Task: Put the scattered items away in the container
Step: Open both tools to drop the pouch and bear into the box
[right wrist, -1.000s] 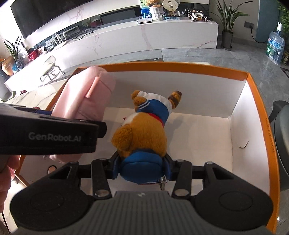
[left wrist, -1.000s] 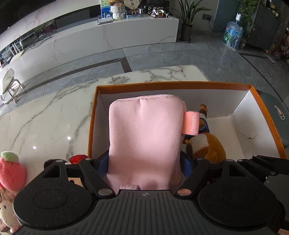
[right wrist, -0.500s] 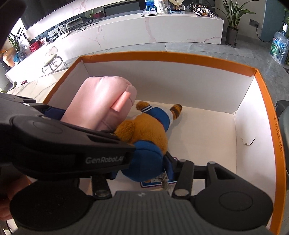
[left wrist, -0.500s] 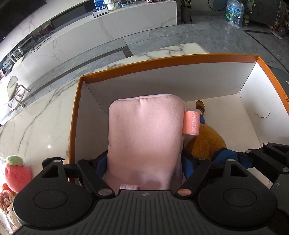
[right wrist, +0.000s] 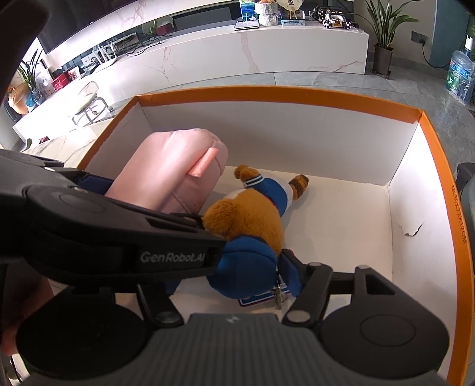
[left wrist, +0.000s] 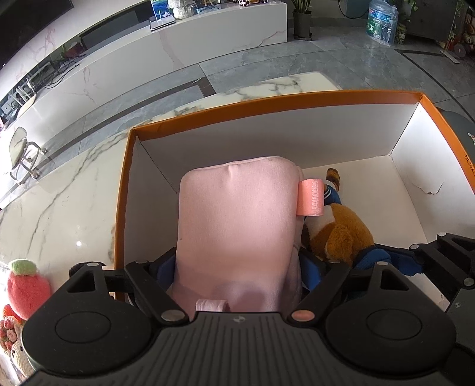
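home living room | long marble TV console (right wrist: pixel 237 56) | potted plant (right wrist: pixel 384 26) | water jug (right wrist: pixel 460 77)

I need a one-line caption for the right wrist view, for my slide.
Right gripper lowers a brown plush bear into the orange box, beside a pink pillow.

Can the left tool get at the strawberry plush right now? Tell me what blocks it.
Probably not as things stand. The left tool is shut on the pink pillow inside the box, so its fingers are full. The strawberry plush sits outside the box on the table; the pillow must be released first.
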`<state>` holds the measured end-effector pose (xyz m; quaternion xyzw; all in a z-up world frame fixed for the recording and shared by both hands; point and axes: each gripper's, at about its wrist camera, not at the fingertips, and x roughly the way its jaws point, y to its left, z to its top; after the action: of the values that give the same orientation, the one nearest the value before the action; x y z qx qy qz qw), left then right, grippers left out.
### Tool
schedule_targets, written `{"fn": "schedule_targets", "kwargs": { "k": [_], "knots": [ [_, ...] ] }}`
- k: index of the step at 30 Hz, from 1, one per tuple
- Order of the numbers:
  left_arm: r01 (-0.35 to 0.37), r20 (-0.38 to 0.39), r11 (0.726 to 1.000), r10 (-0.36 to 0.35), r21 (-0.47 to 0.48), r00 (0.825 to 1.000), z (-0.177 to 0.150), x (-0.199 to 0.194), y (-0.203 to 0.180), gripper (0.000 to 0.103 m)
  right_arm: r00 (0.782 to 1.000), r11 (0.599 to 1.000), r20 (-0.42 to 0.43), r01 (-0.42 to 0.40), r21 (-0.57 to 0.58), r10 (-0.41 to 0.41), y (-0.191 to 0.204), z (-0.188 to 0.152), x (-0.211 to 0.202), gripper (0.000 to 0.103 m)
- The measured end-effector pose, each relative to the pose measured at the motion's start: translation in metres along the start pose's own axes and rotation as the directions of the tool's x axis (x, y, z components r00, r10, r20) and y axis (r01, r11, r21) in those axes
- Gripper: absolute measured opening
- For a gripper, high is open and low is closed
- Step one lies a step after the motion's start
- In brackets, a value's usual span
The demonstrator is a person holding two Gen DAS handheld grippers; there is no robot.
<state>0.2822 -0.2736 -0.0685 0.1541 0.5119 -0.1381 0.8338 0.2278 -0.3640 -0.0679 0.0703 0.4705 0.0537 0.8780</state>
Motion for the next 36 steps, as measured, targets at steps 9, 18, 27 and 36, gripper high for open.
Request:
{"fn": "schedule_targets", "kwargs": {
  "k": [9, 18, 27, 36],
  "knots": [
    [0.01, 0.035, 1.0, -0.01, -0.006, 0.999, 0.002, -0.007, 0.01, 0.103, 1.0, 1.0, 0.004, 0.005, 0.0, -0.005, 0.002, 0.001, 0.002, 0.069],
    [0.012, 0.077, 0.999, -0.009, -0.031, 0.997, 0.003, -0.02, 0.017, 0.103, 1.0, 1.0, 0.005, 0.0, -0.004, 0.0, 0.0, 0.0, 0.001, 0.054],
    [0.036, 0.105, 0.998, -0.03, -0.054, 0.994, 0.003, -0.033, 0.027, 0.1, 0.995, 0.996, -0.024, -0.092, 0.01, 0.093, 0.008, -0.001, 0.003, 0.051],
    [0.046, 0.123, 0.998, -0.04, -0.05, 0.992, -0.005, -0.039, 0.028, 0.1, 0.999, 0.999, -0.03, -0.046, -0.019, 0.046, 0.015, -0.002, 0.006, 0.054]
  ]
}}
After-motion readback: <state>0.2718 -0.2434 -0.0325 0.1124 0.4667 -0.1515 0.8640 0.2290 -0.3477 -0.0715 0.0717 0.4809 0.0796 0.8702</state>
